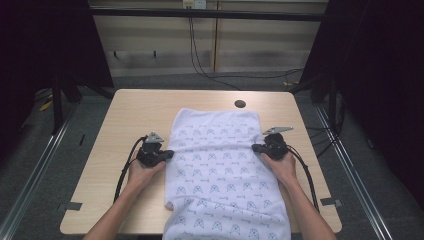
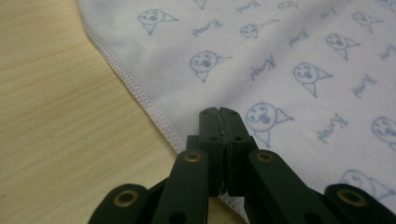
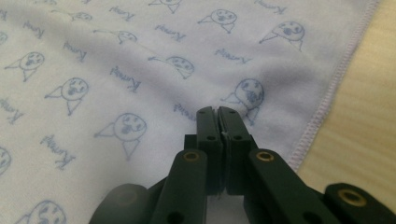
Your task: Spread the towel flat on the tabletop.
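A pale wooden table (image 1: 130,120) is seen from above, ringed by grey floor and dark curtains, with black cables trailed along the back wall; a small dark grommet hole (image 1: 240,104) is set near its far edge. A white towel (image 1: 220,170) printed with small blue faces and script is spread lengthwise down the middle of the table, its near end hung over the near edge; the far end lies flat just short of the hole.

The towel is pinched at mid-length on both long sides; the left gripper (image 1: 167,154) is closed on the left hem, the right gripper (image 1: 256,148) on the right hem, each held in a hand (image 1: 142,172) brought in from the bottom. In the left gripper view, the jaws of the left gripper (image 2: 218,112) are seen pressed together at the cloth just inside the stitched hem (image 2: 135,88); in the right gripper view, the right gripper (image 3: 217,112) is shut likewise, with cloth puckered around its tips.

The step in hand is judged to be a grasp for folding; the next move is thought to call for both sides being lifted evenly and carried together, so that the fold is kept square and the hems are not slipped from the jaws.
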`<action>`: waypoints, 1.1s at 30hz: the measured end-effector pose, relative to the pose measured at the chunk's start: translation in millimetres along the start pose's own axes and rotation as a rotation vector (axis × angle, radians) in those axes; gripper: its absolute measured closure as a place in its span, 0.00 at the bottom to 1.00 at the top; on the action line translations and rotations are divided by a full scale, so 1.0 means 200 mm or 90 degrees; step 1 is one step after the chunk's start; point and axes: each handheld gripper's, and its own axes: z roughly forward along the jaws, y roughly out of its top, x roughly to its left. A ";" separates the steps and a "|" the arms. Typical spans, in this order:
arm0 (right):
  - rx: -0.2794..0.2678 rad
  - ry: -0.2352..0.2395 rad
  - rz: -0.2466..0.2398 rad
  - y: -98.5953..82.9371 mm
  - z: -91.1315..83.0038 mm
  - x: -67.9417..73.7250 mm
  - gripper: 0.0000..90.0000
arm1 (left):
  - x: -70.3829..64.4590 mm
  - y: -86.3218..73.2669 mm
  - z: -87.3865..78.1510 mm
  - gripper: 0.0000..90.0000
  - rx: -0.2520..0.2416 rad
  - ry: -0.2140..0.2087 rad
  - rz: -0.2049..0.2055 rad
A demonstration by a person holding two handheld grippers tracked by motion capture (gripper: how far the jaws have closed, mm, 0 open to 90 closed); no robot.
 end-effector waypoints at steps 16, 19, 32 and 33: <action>-0.054 -0.017 0.033 0.10 -0.02 -0.06 0.72 | 0.11 0.05 0.03 0.80 -0.025 -0.058 -0.070; -0.059 0.030 0.015 0.06 -0.15 -0.03 0.73 | 0.05 0.01 -0.09 0.79 -0.025 -0.081 -0.037; -0.014 0.148 -0.036 -0.33 -0.49 0.20 0.77 | -0.43 -0.30 -0.38 0.77 0.052 -0.231 0.117; 0.008 0.150 -0.045 -0.38 -0.50 0.24 0.74 | -0.45 -0.33 -0.36 0.86 0.092 -0.198 0.150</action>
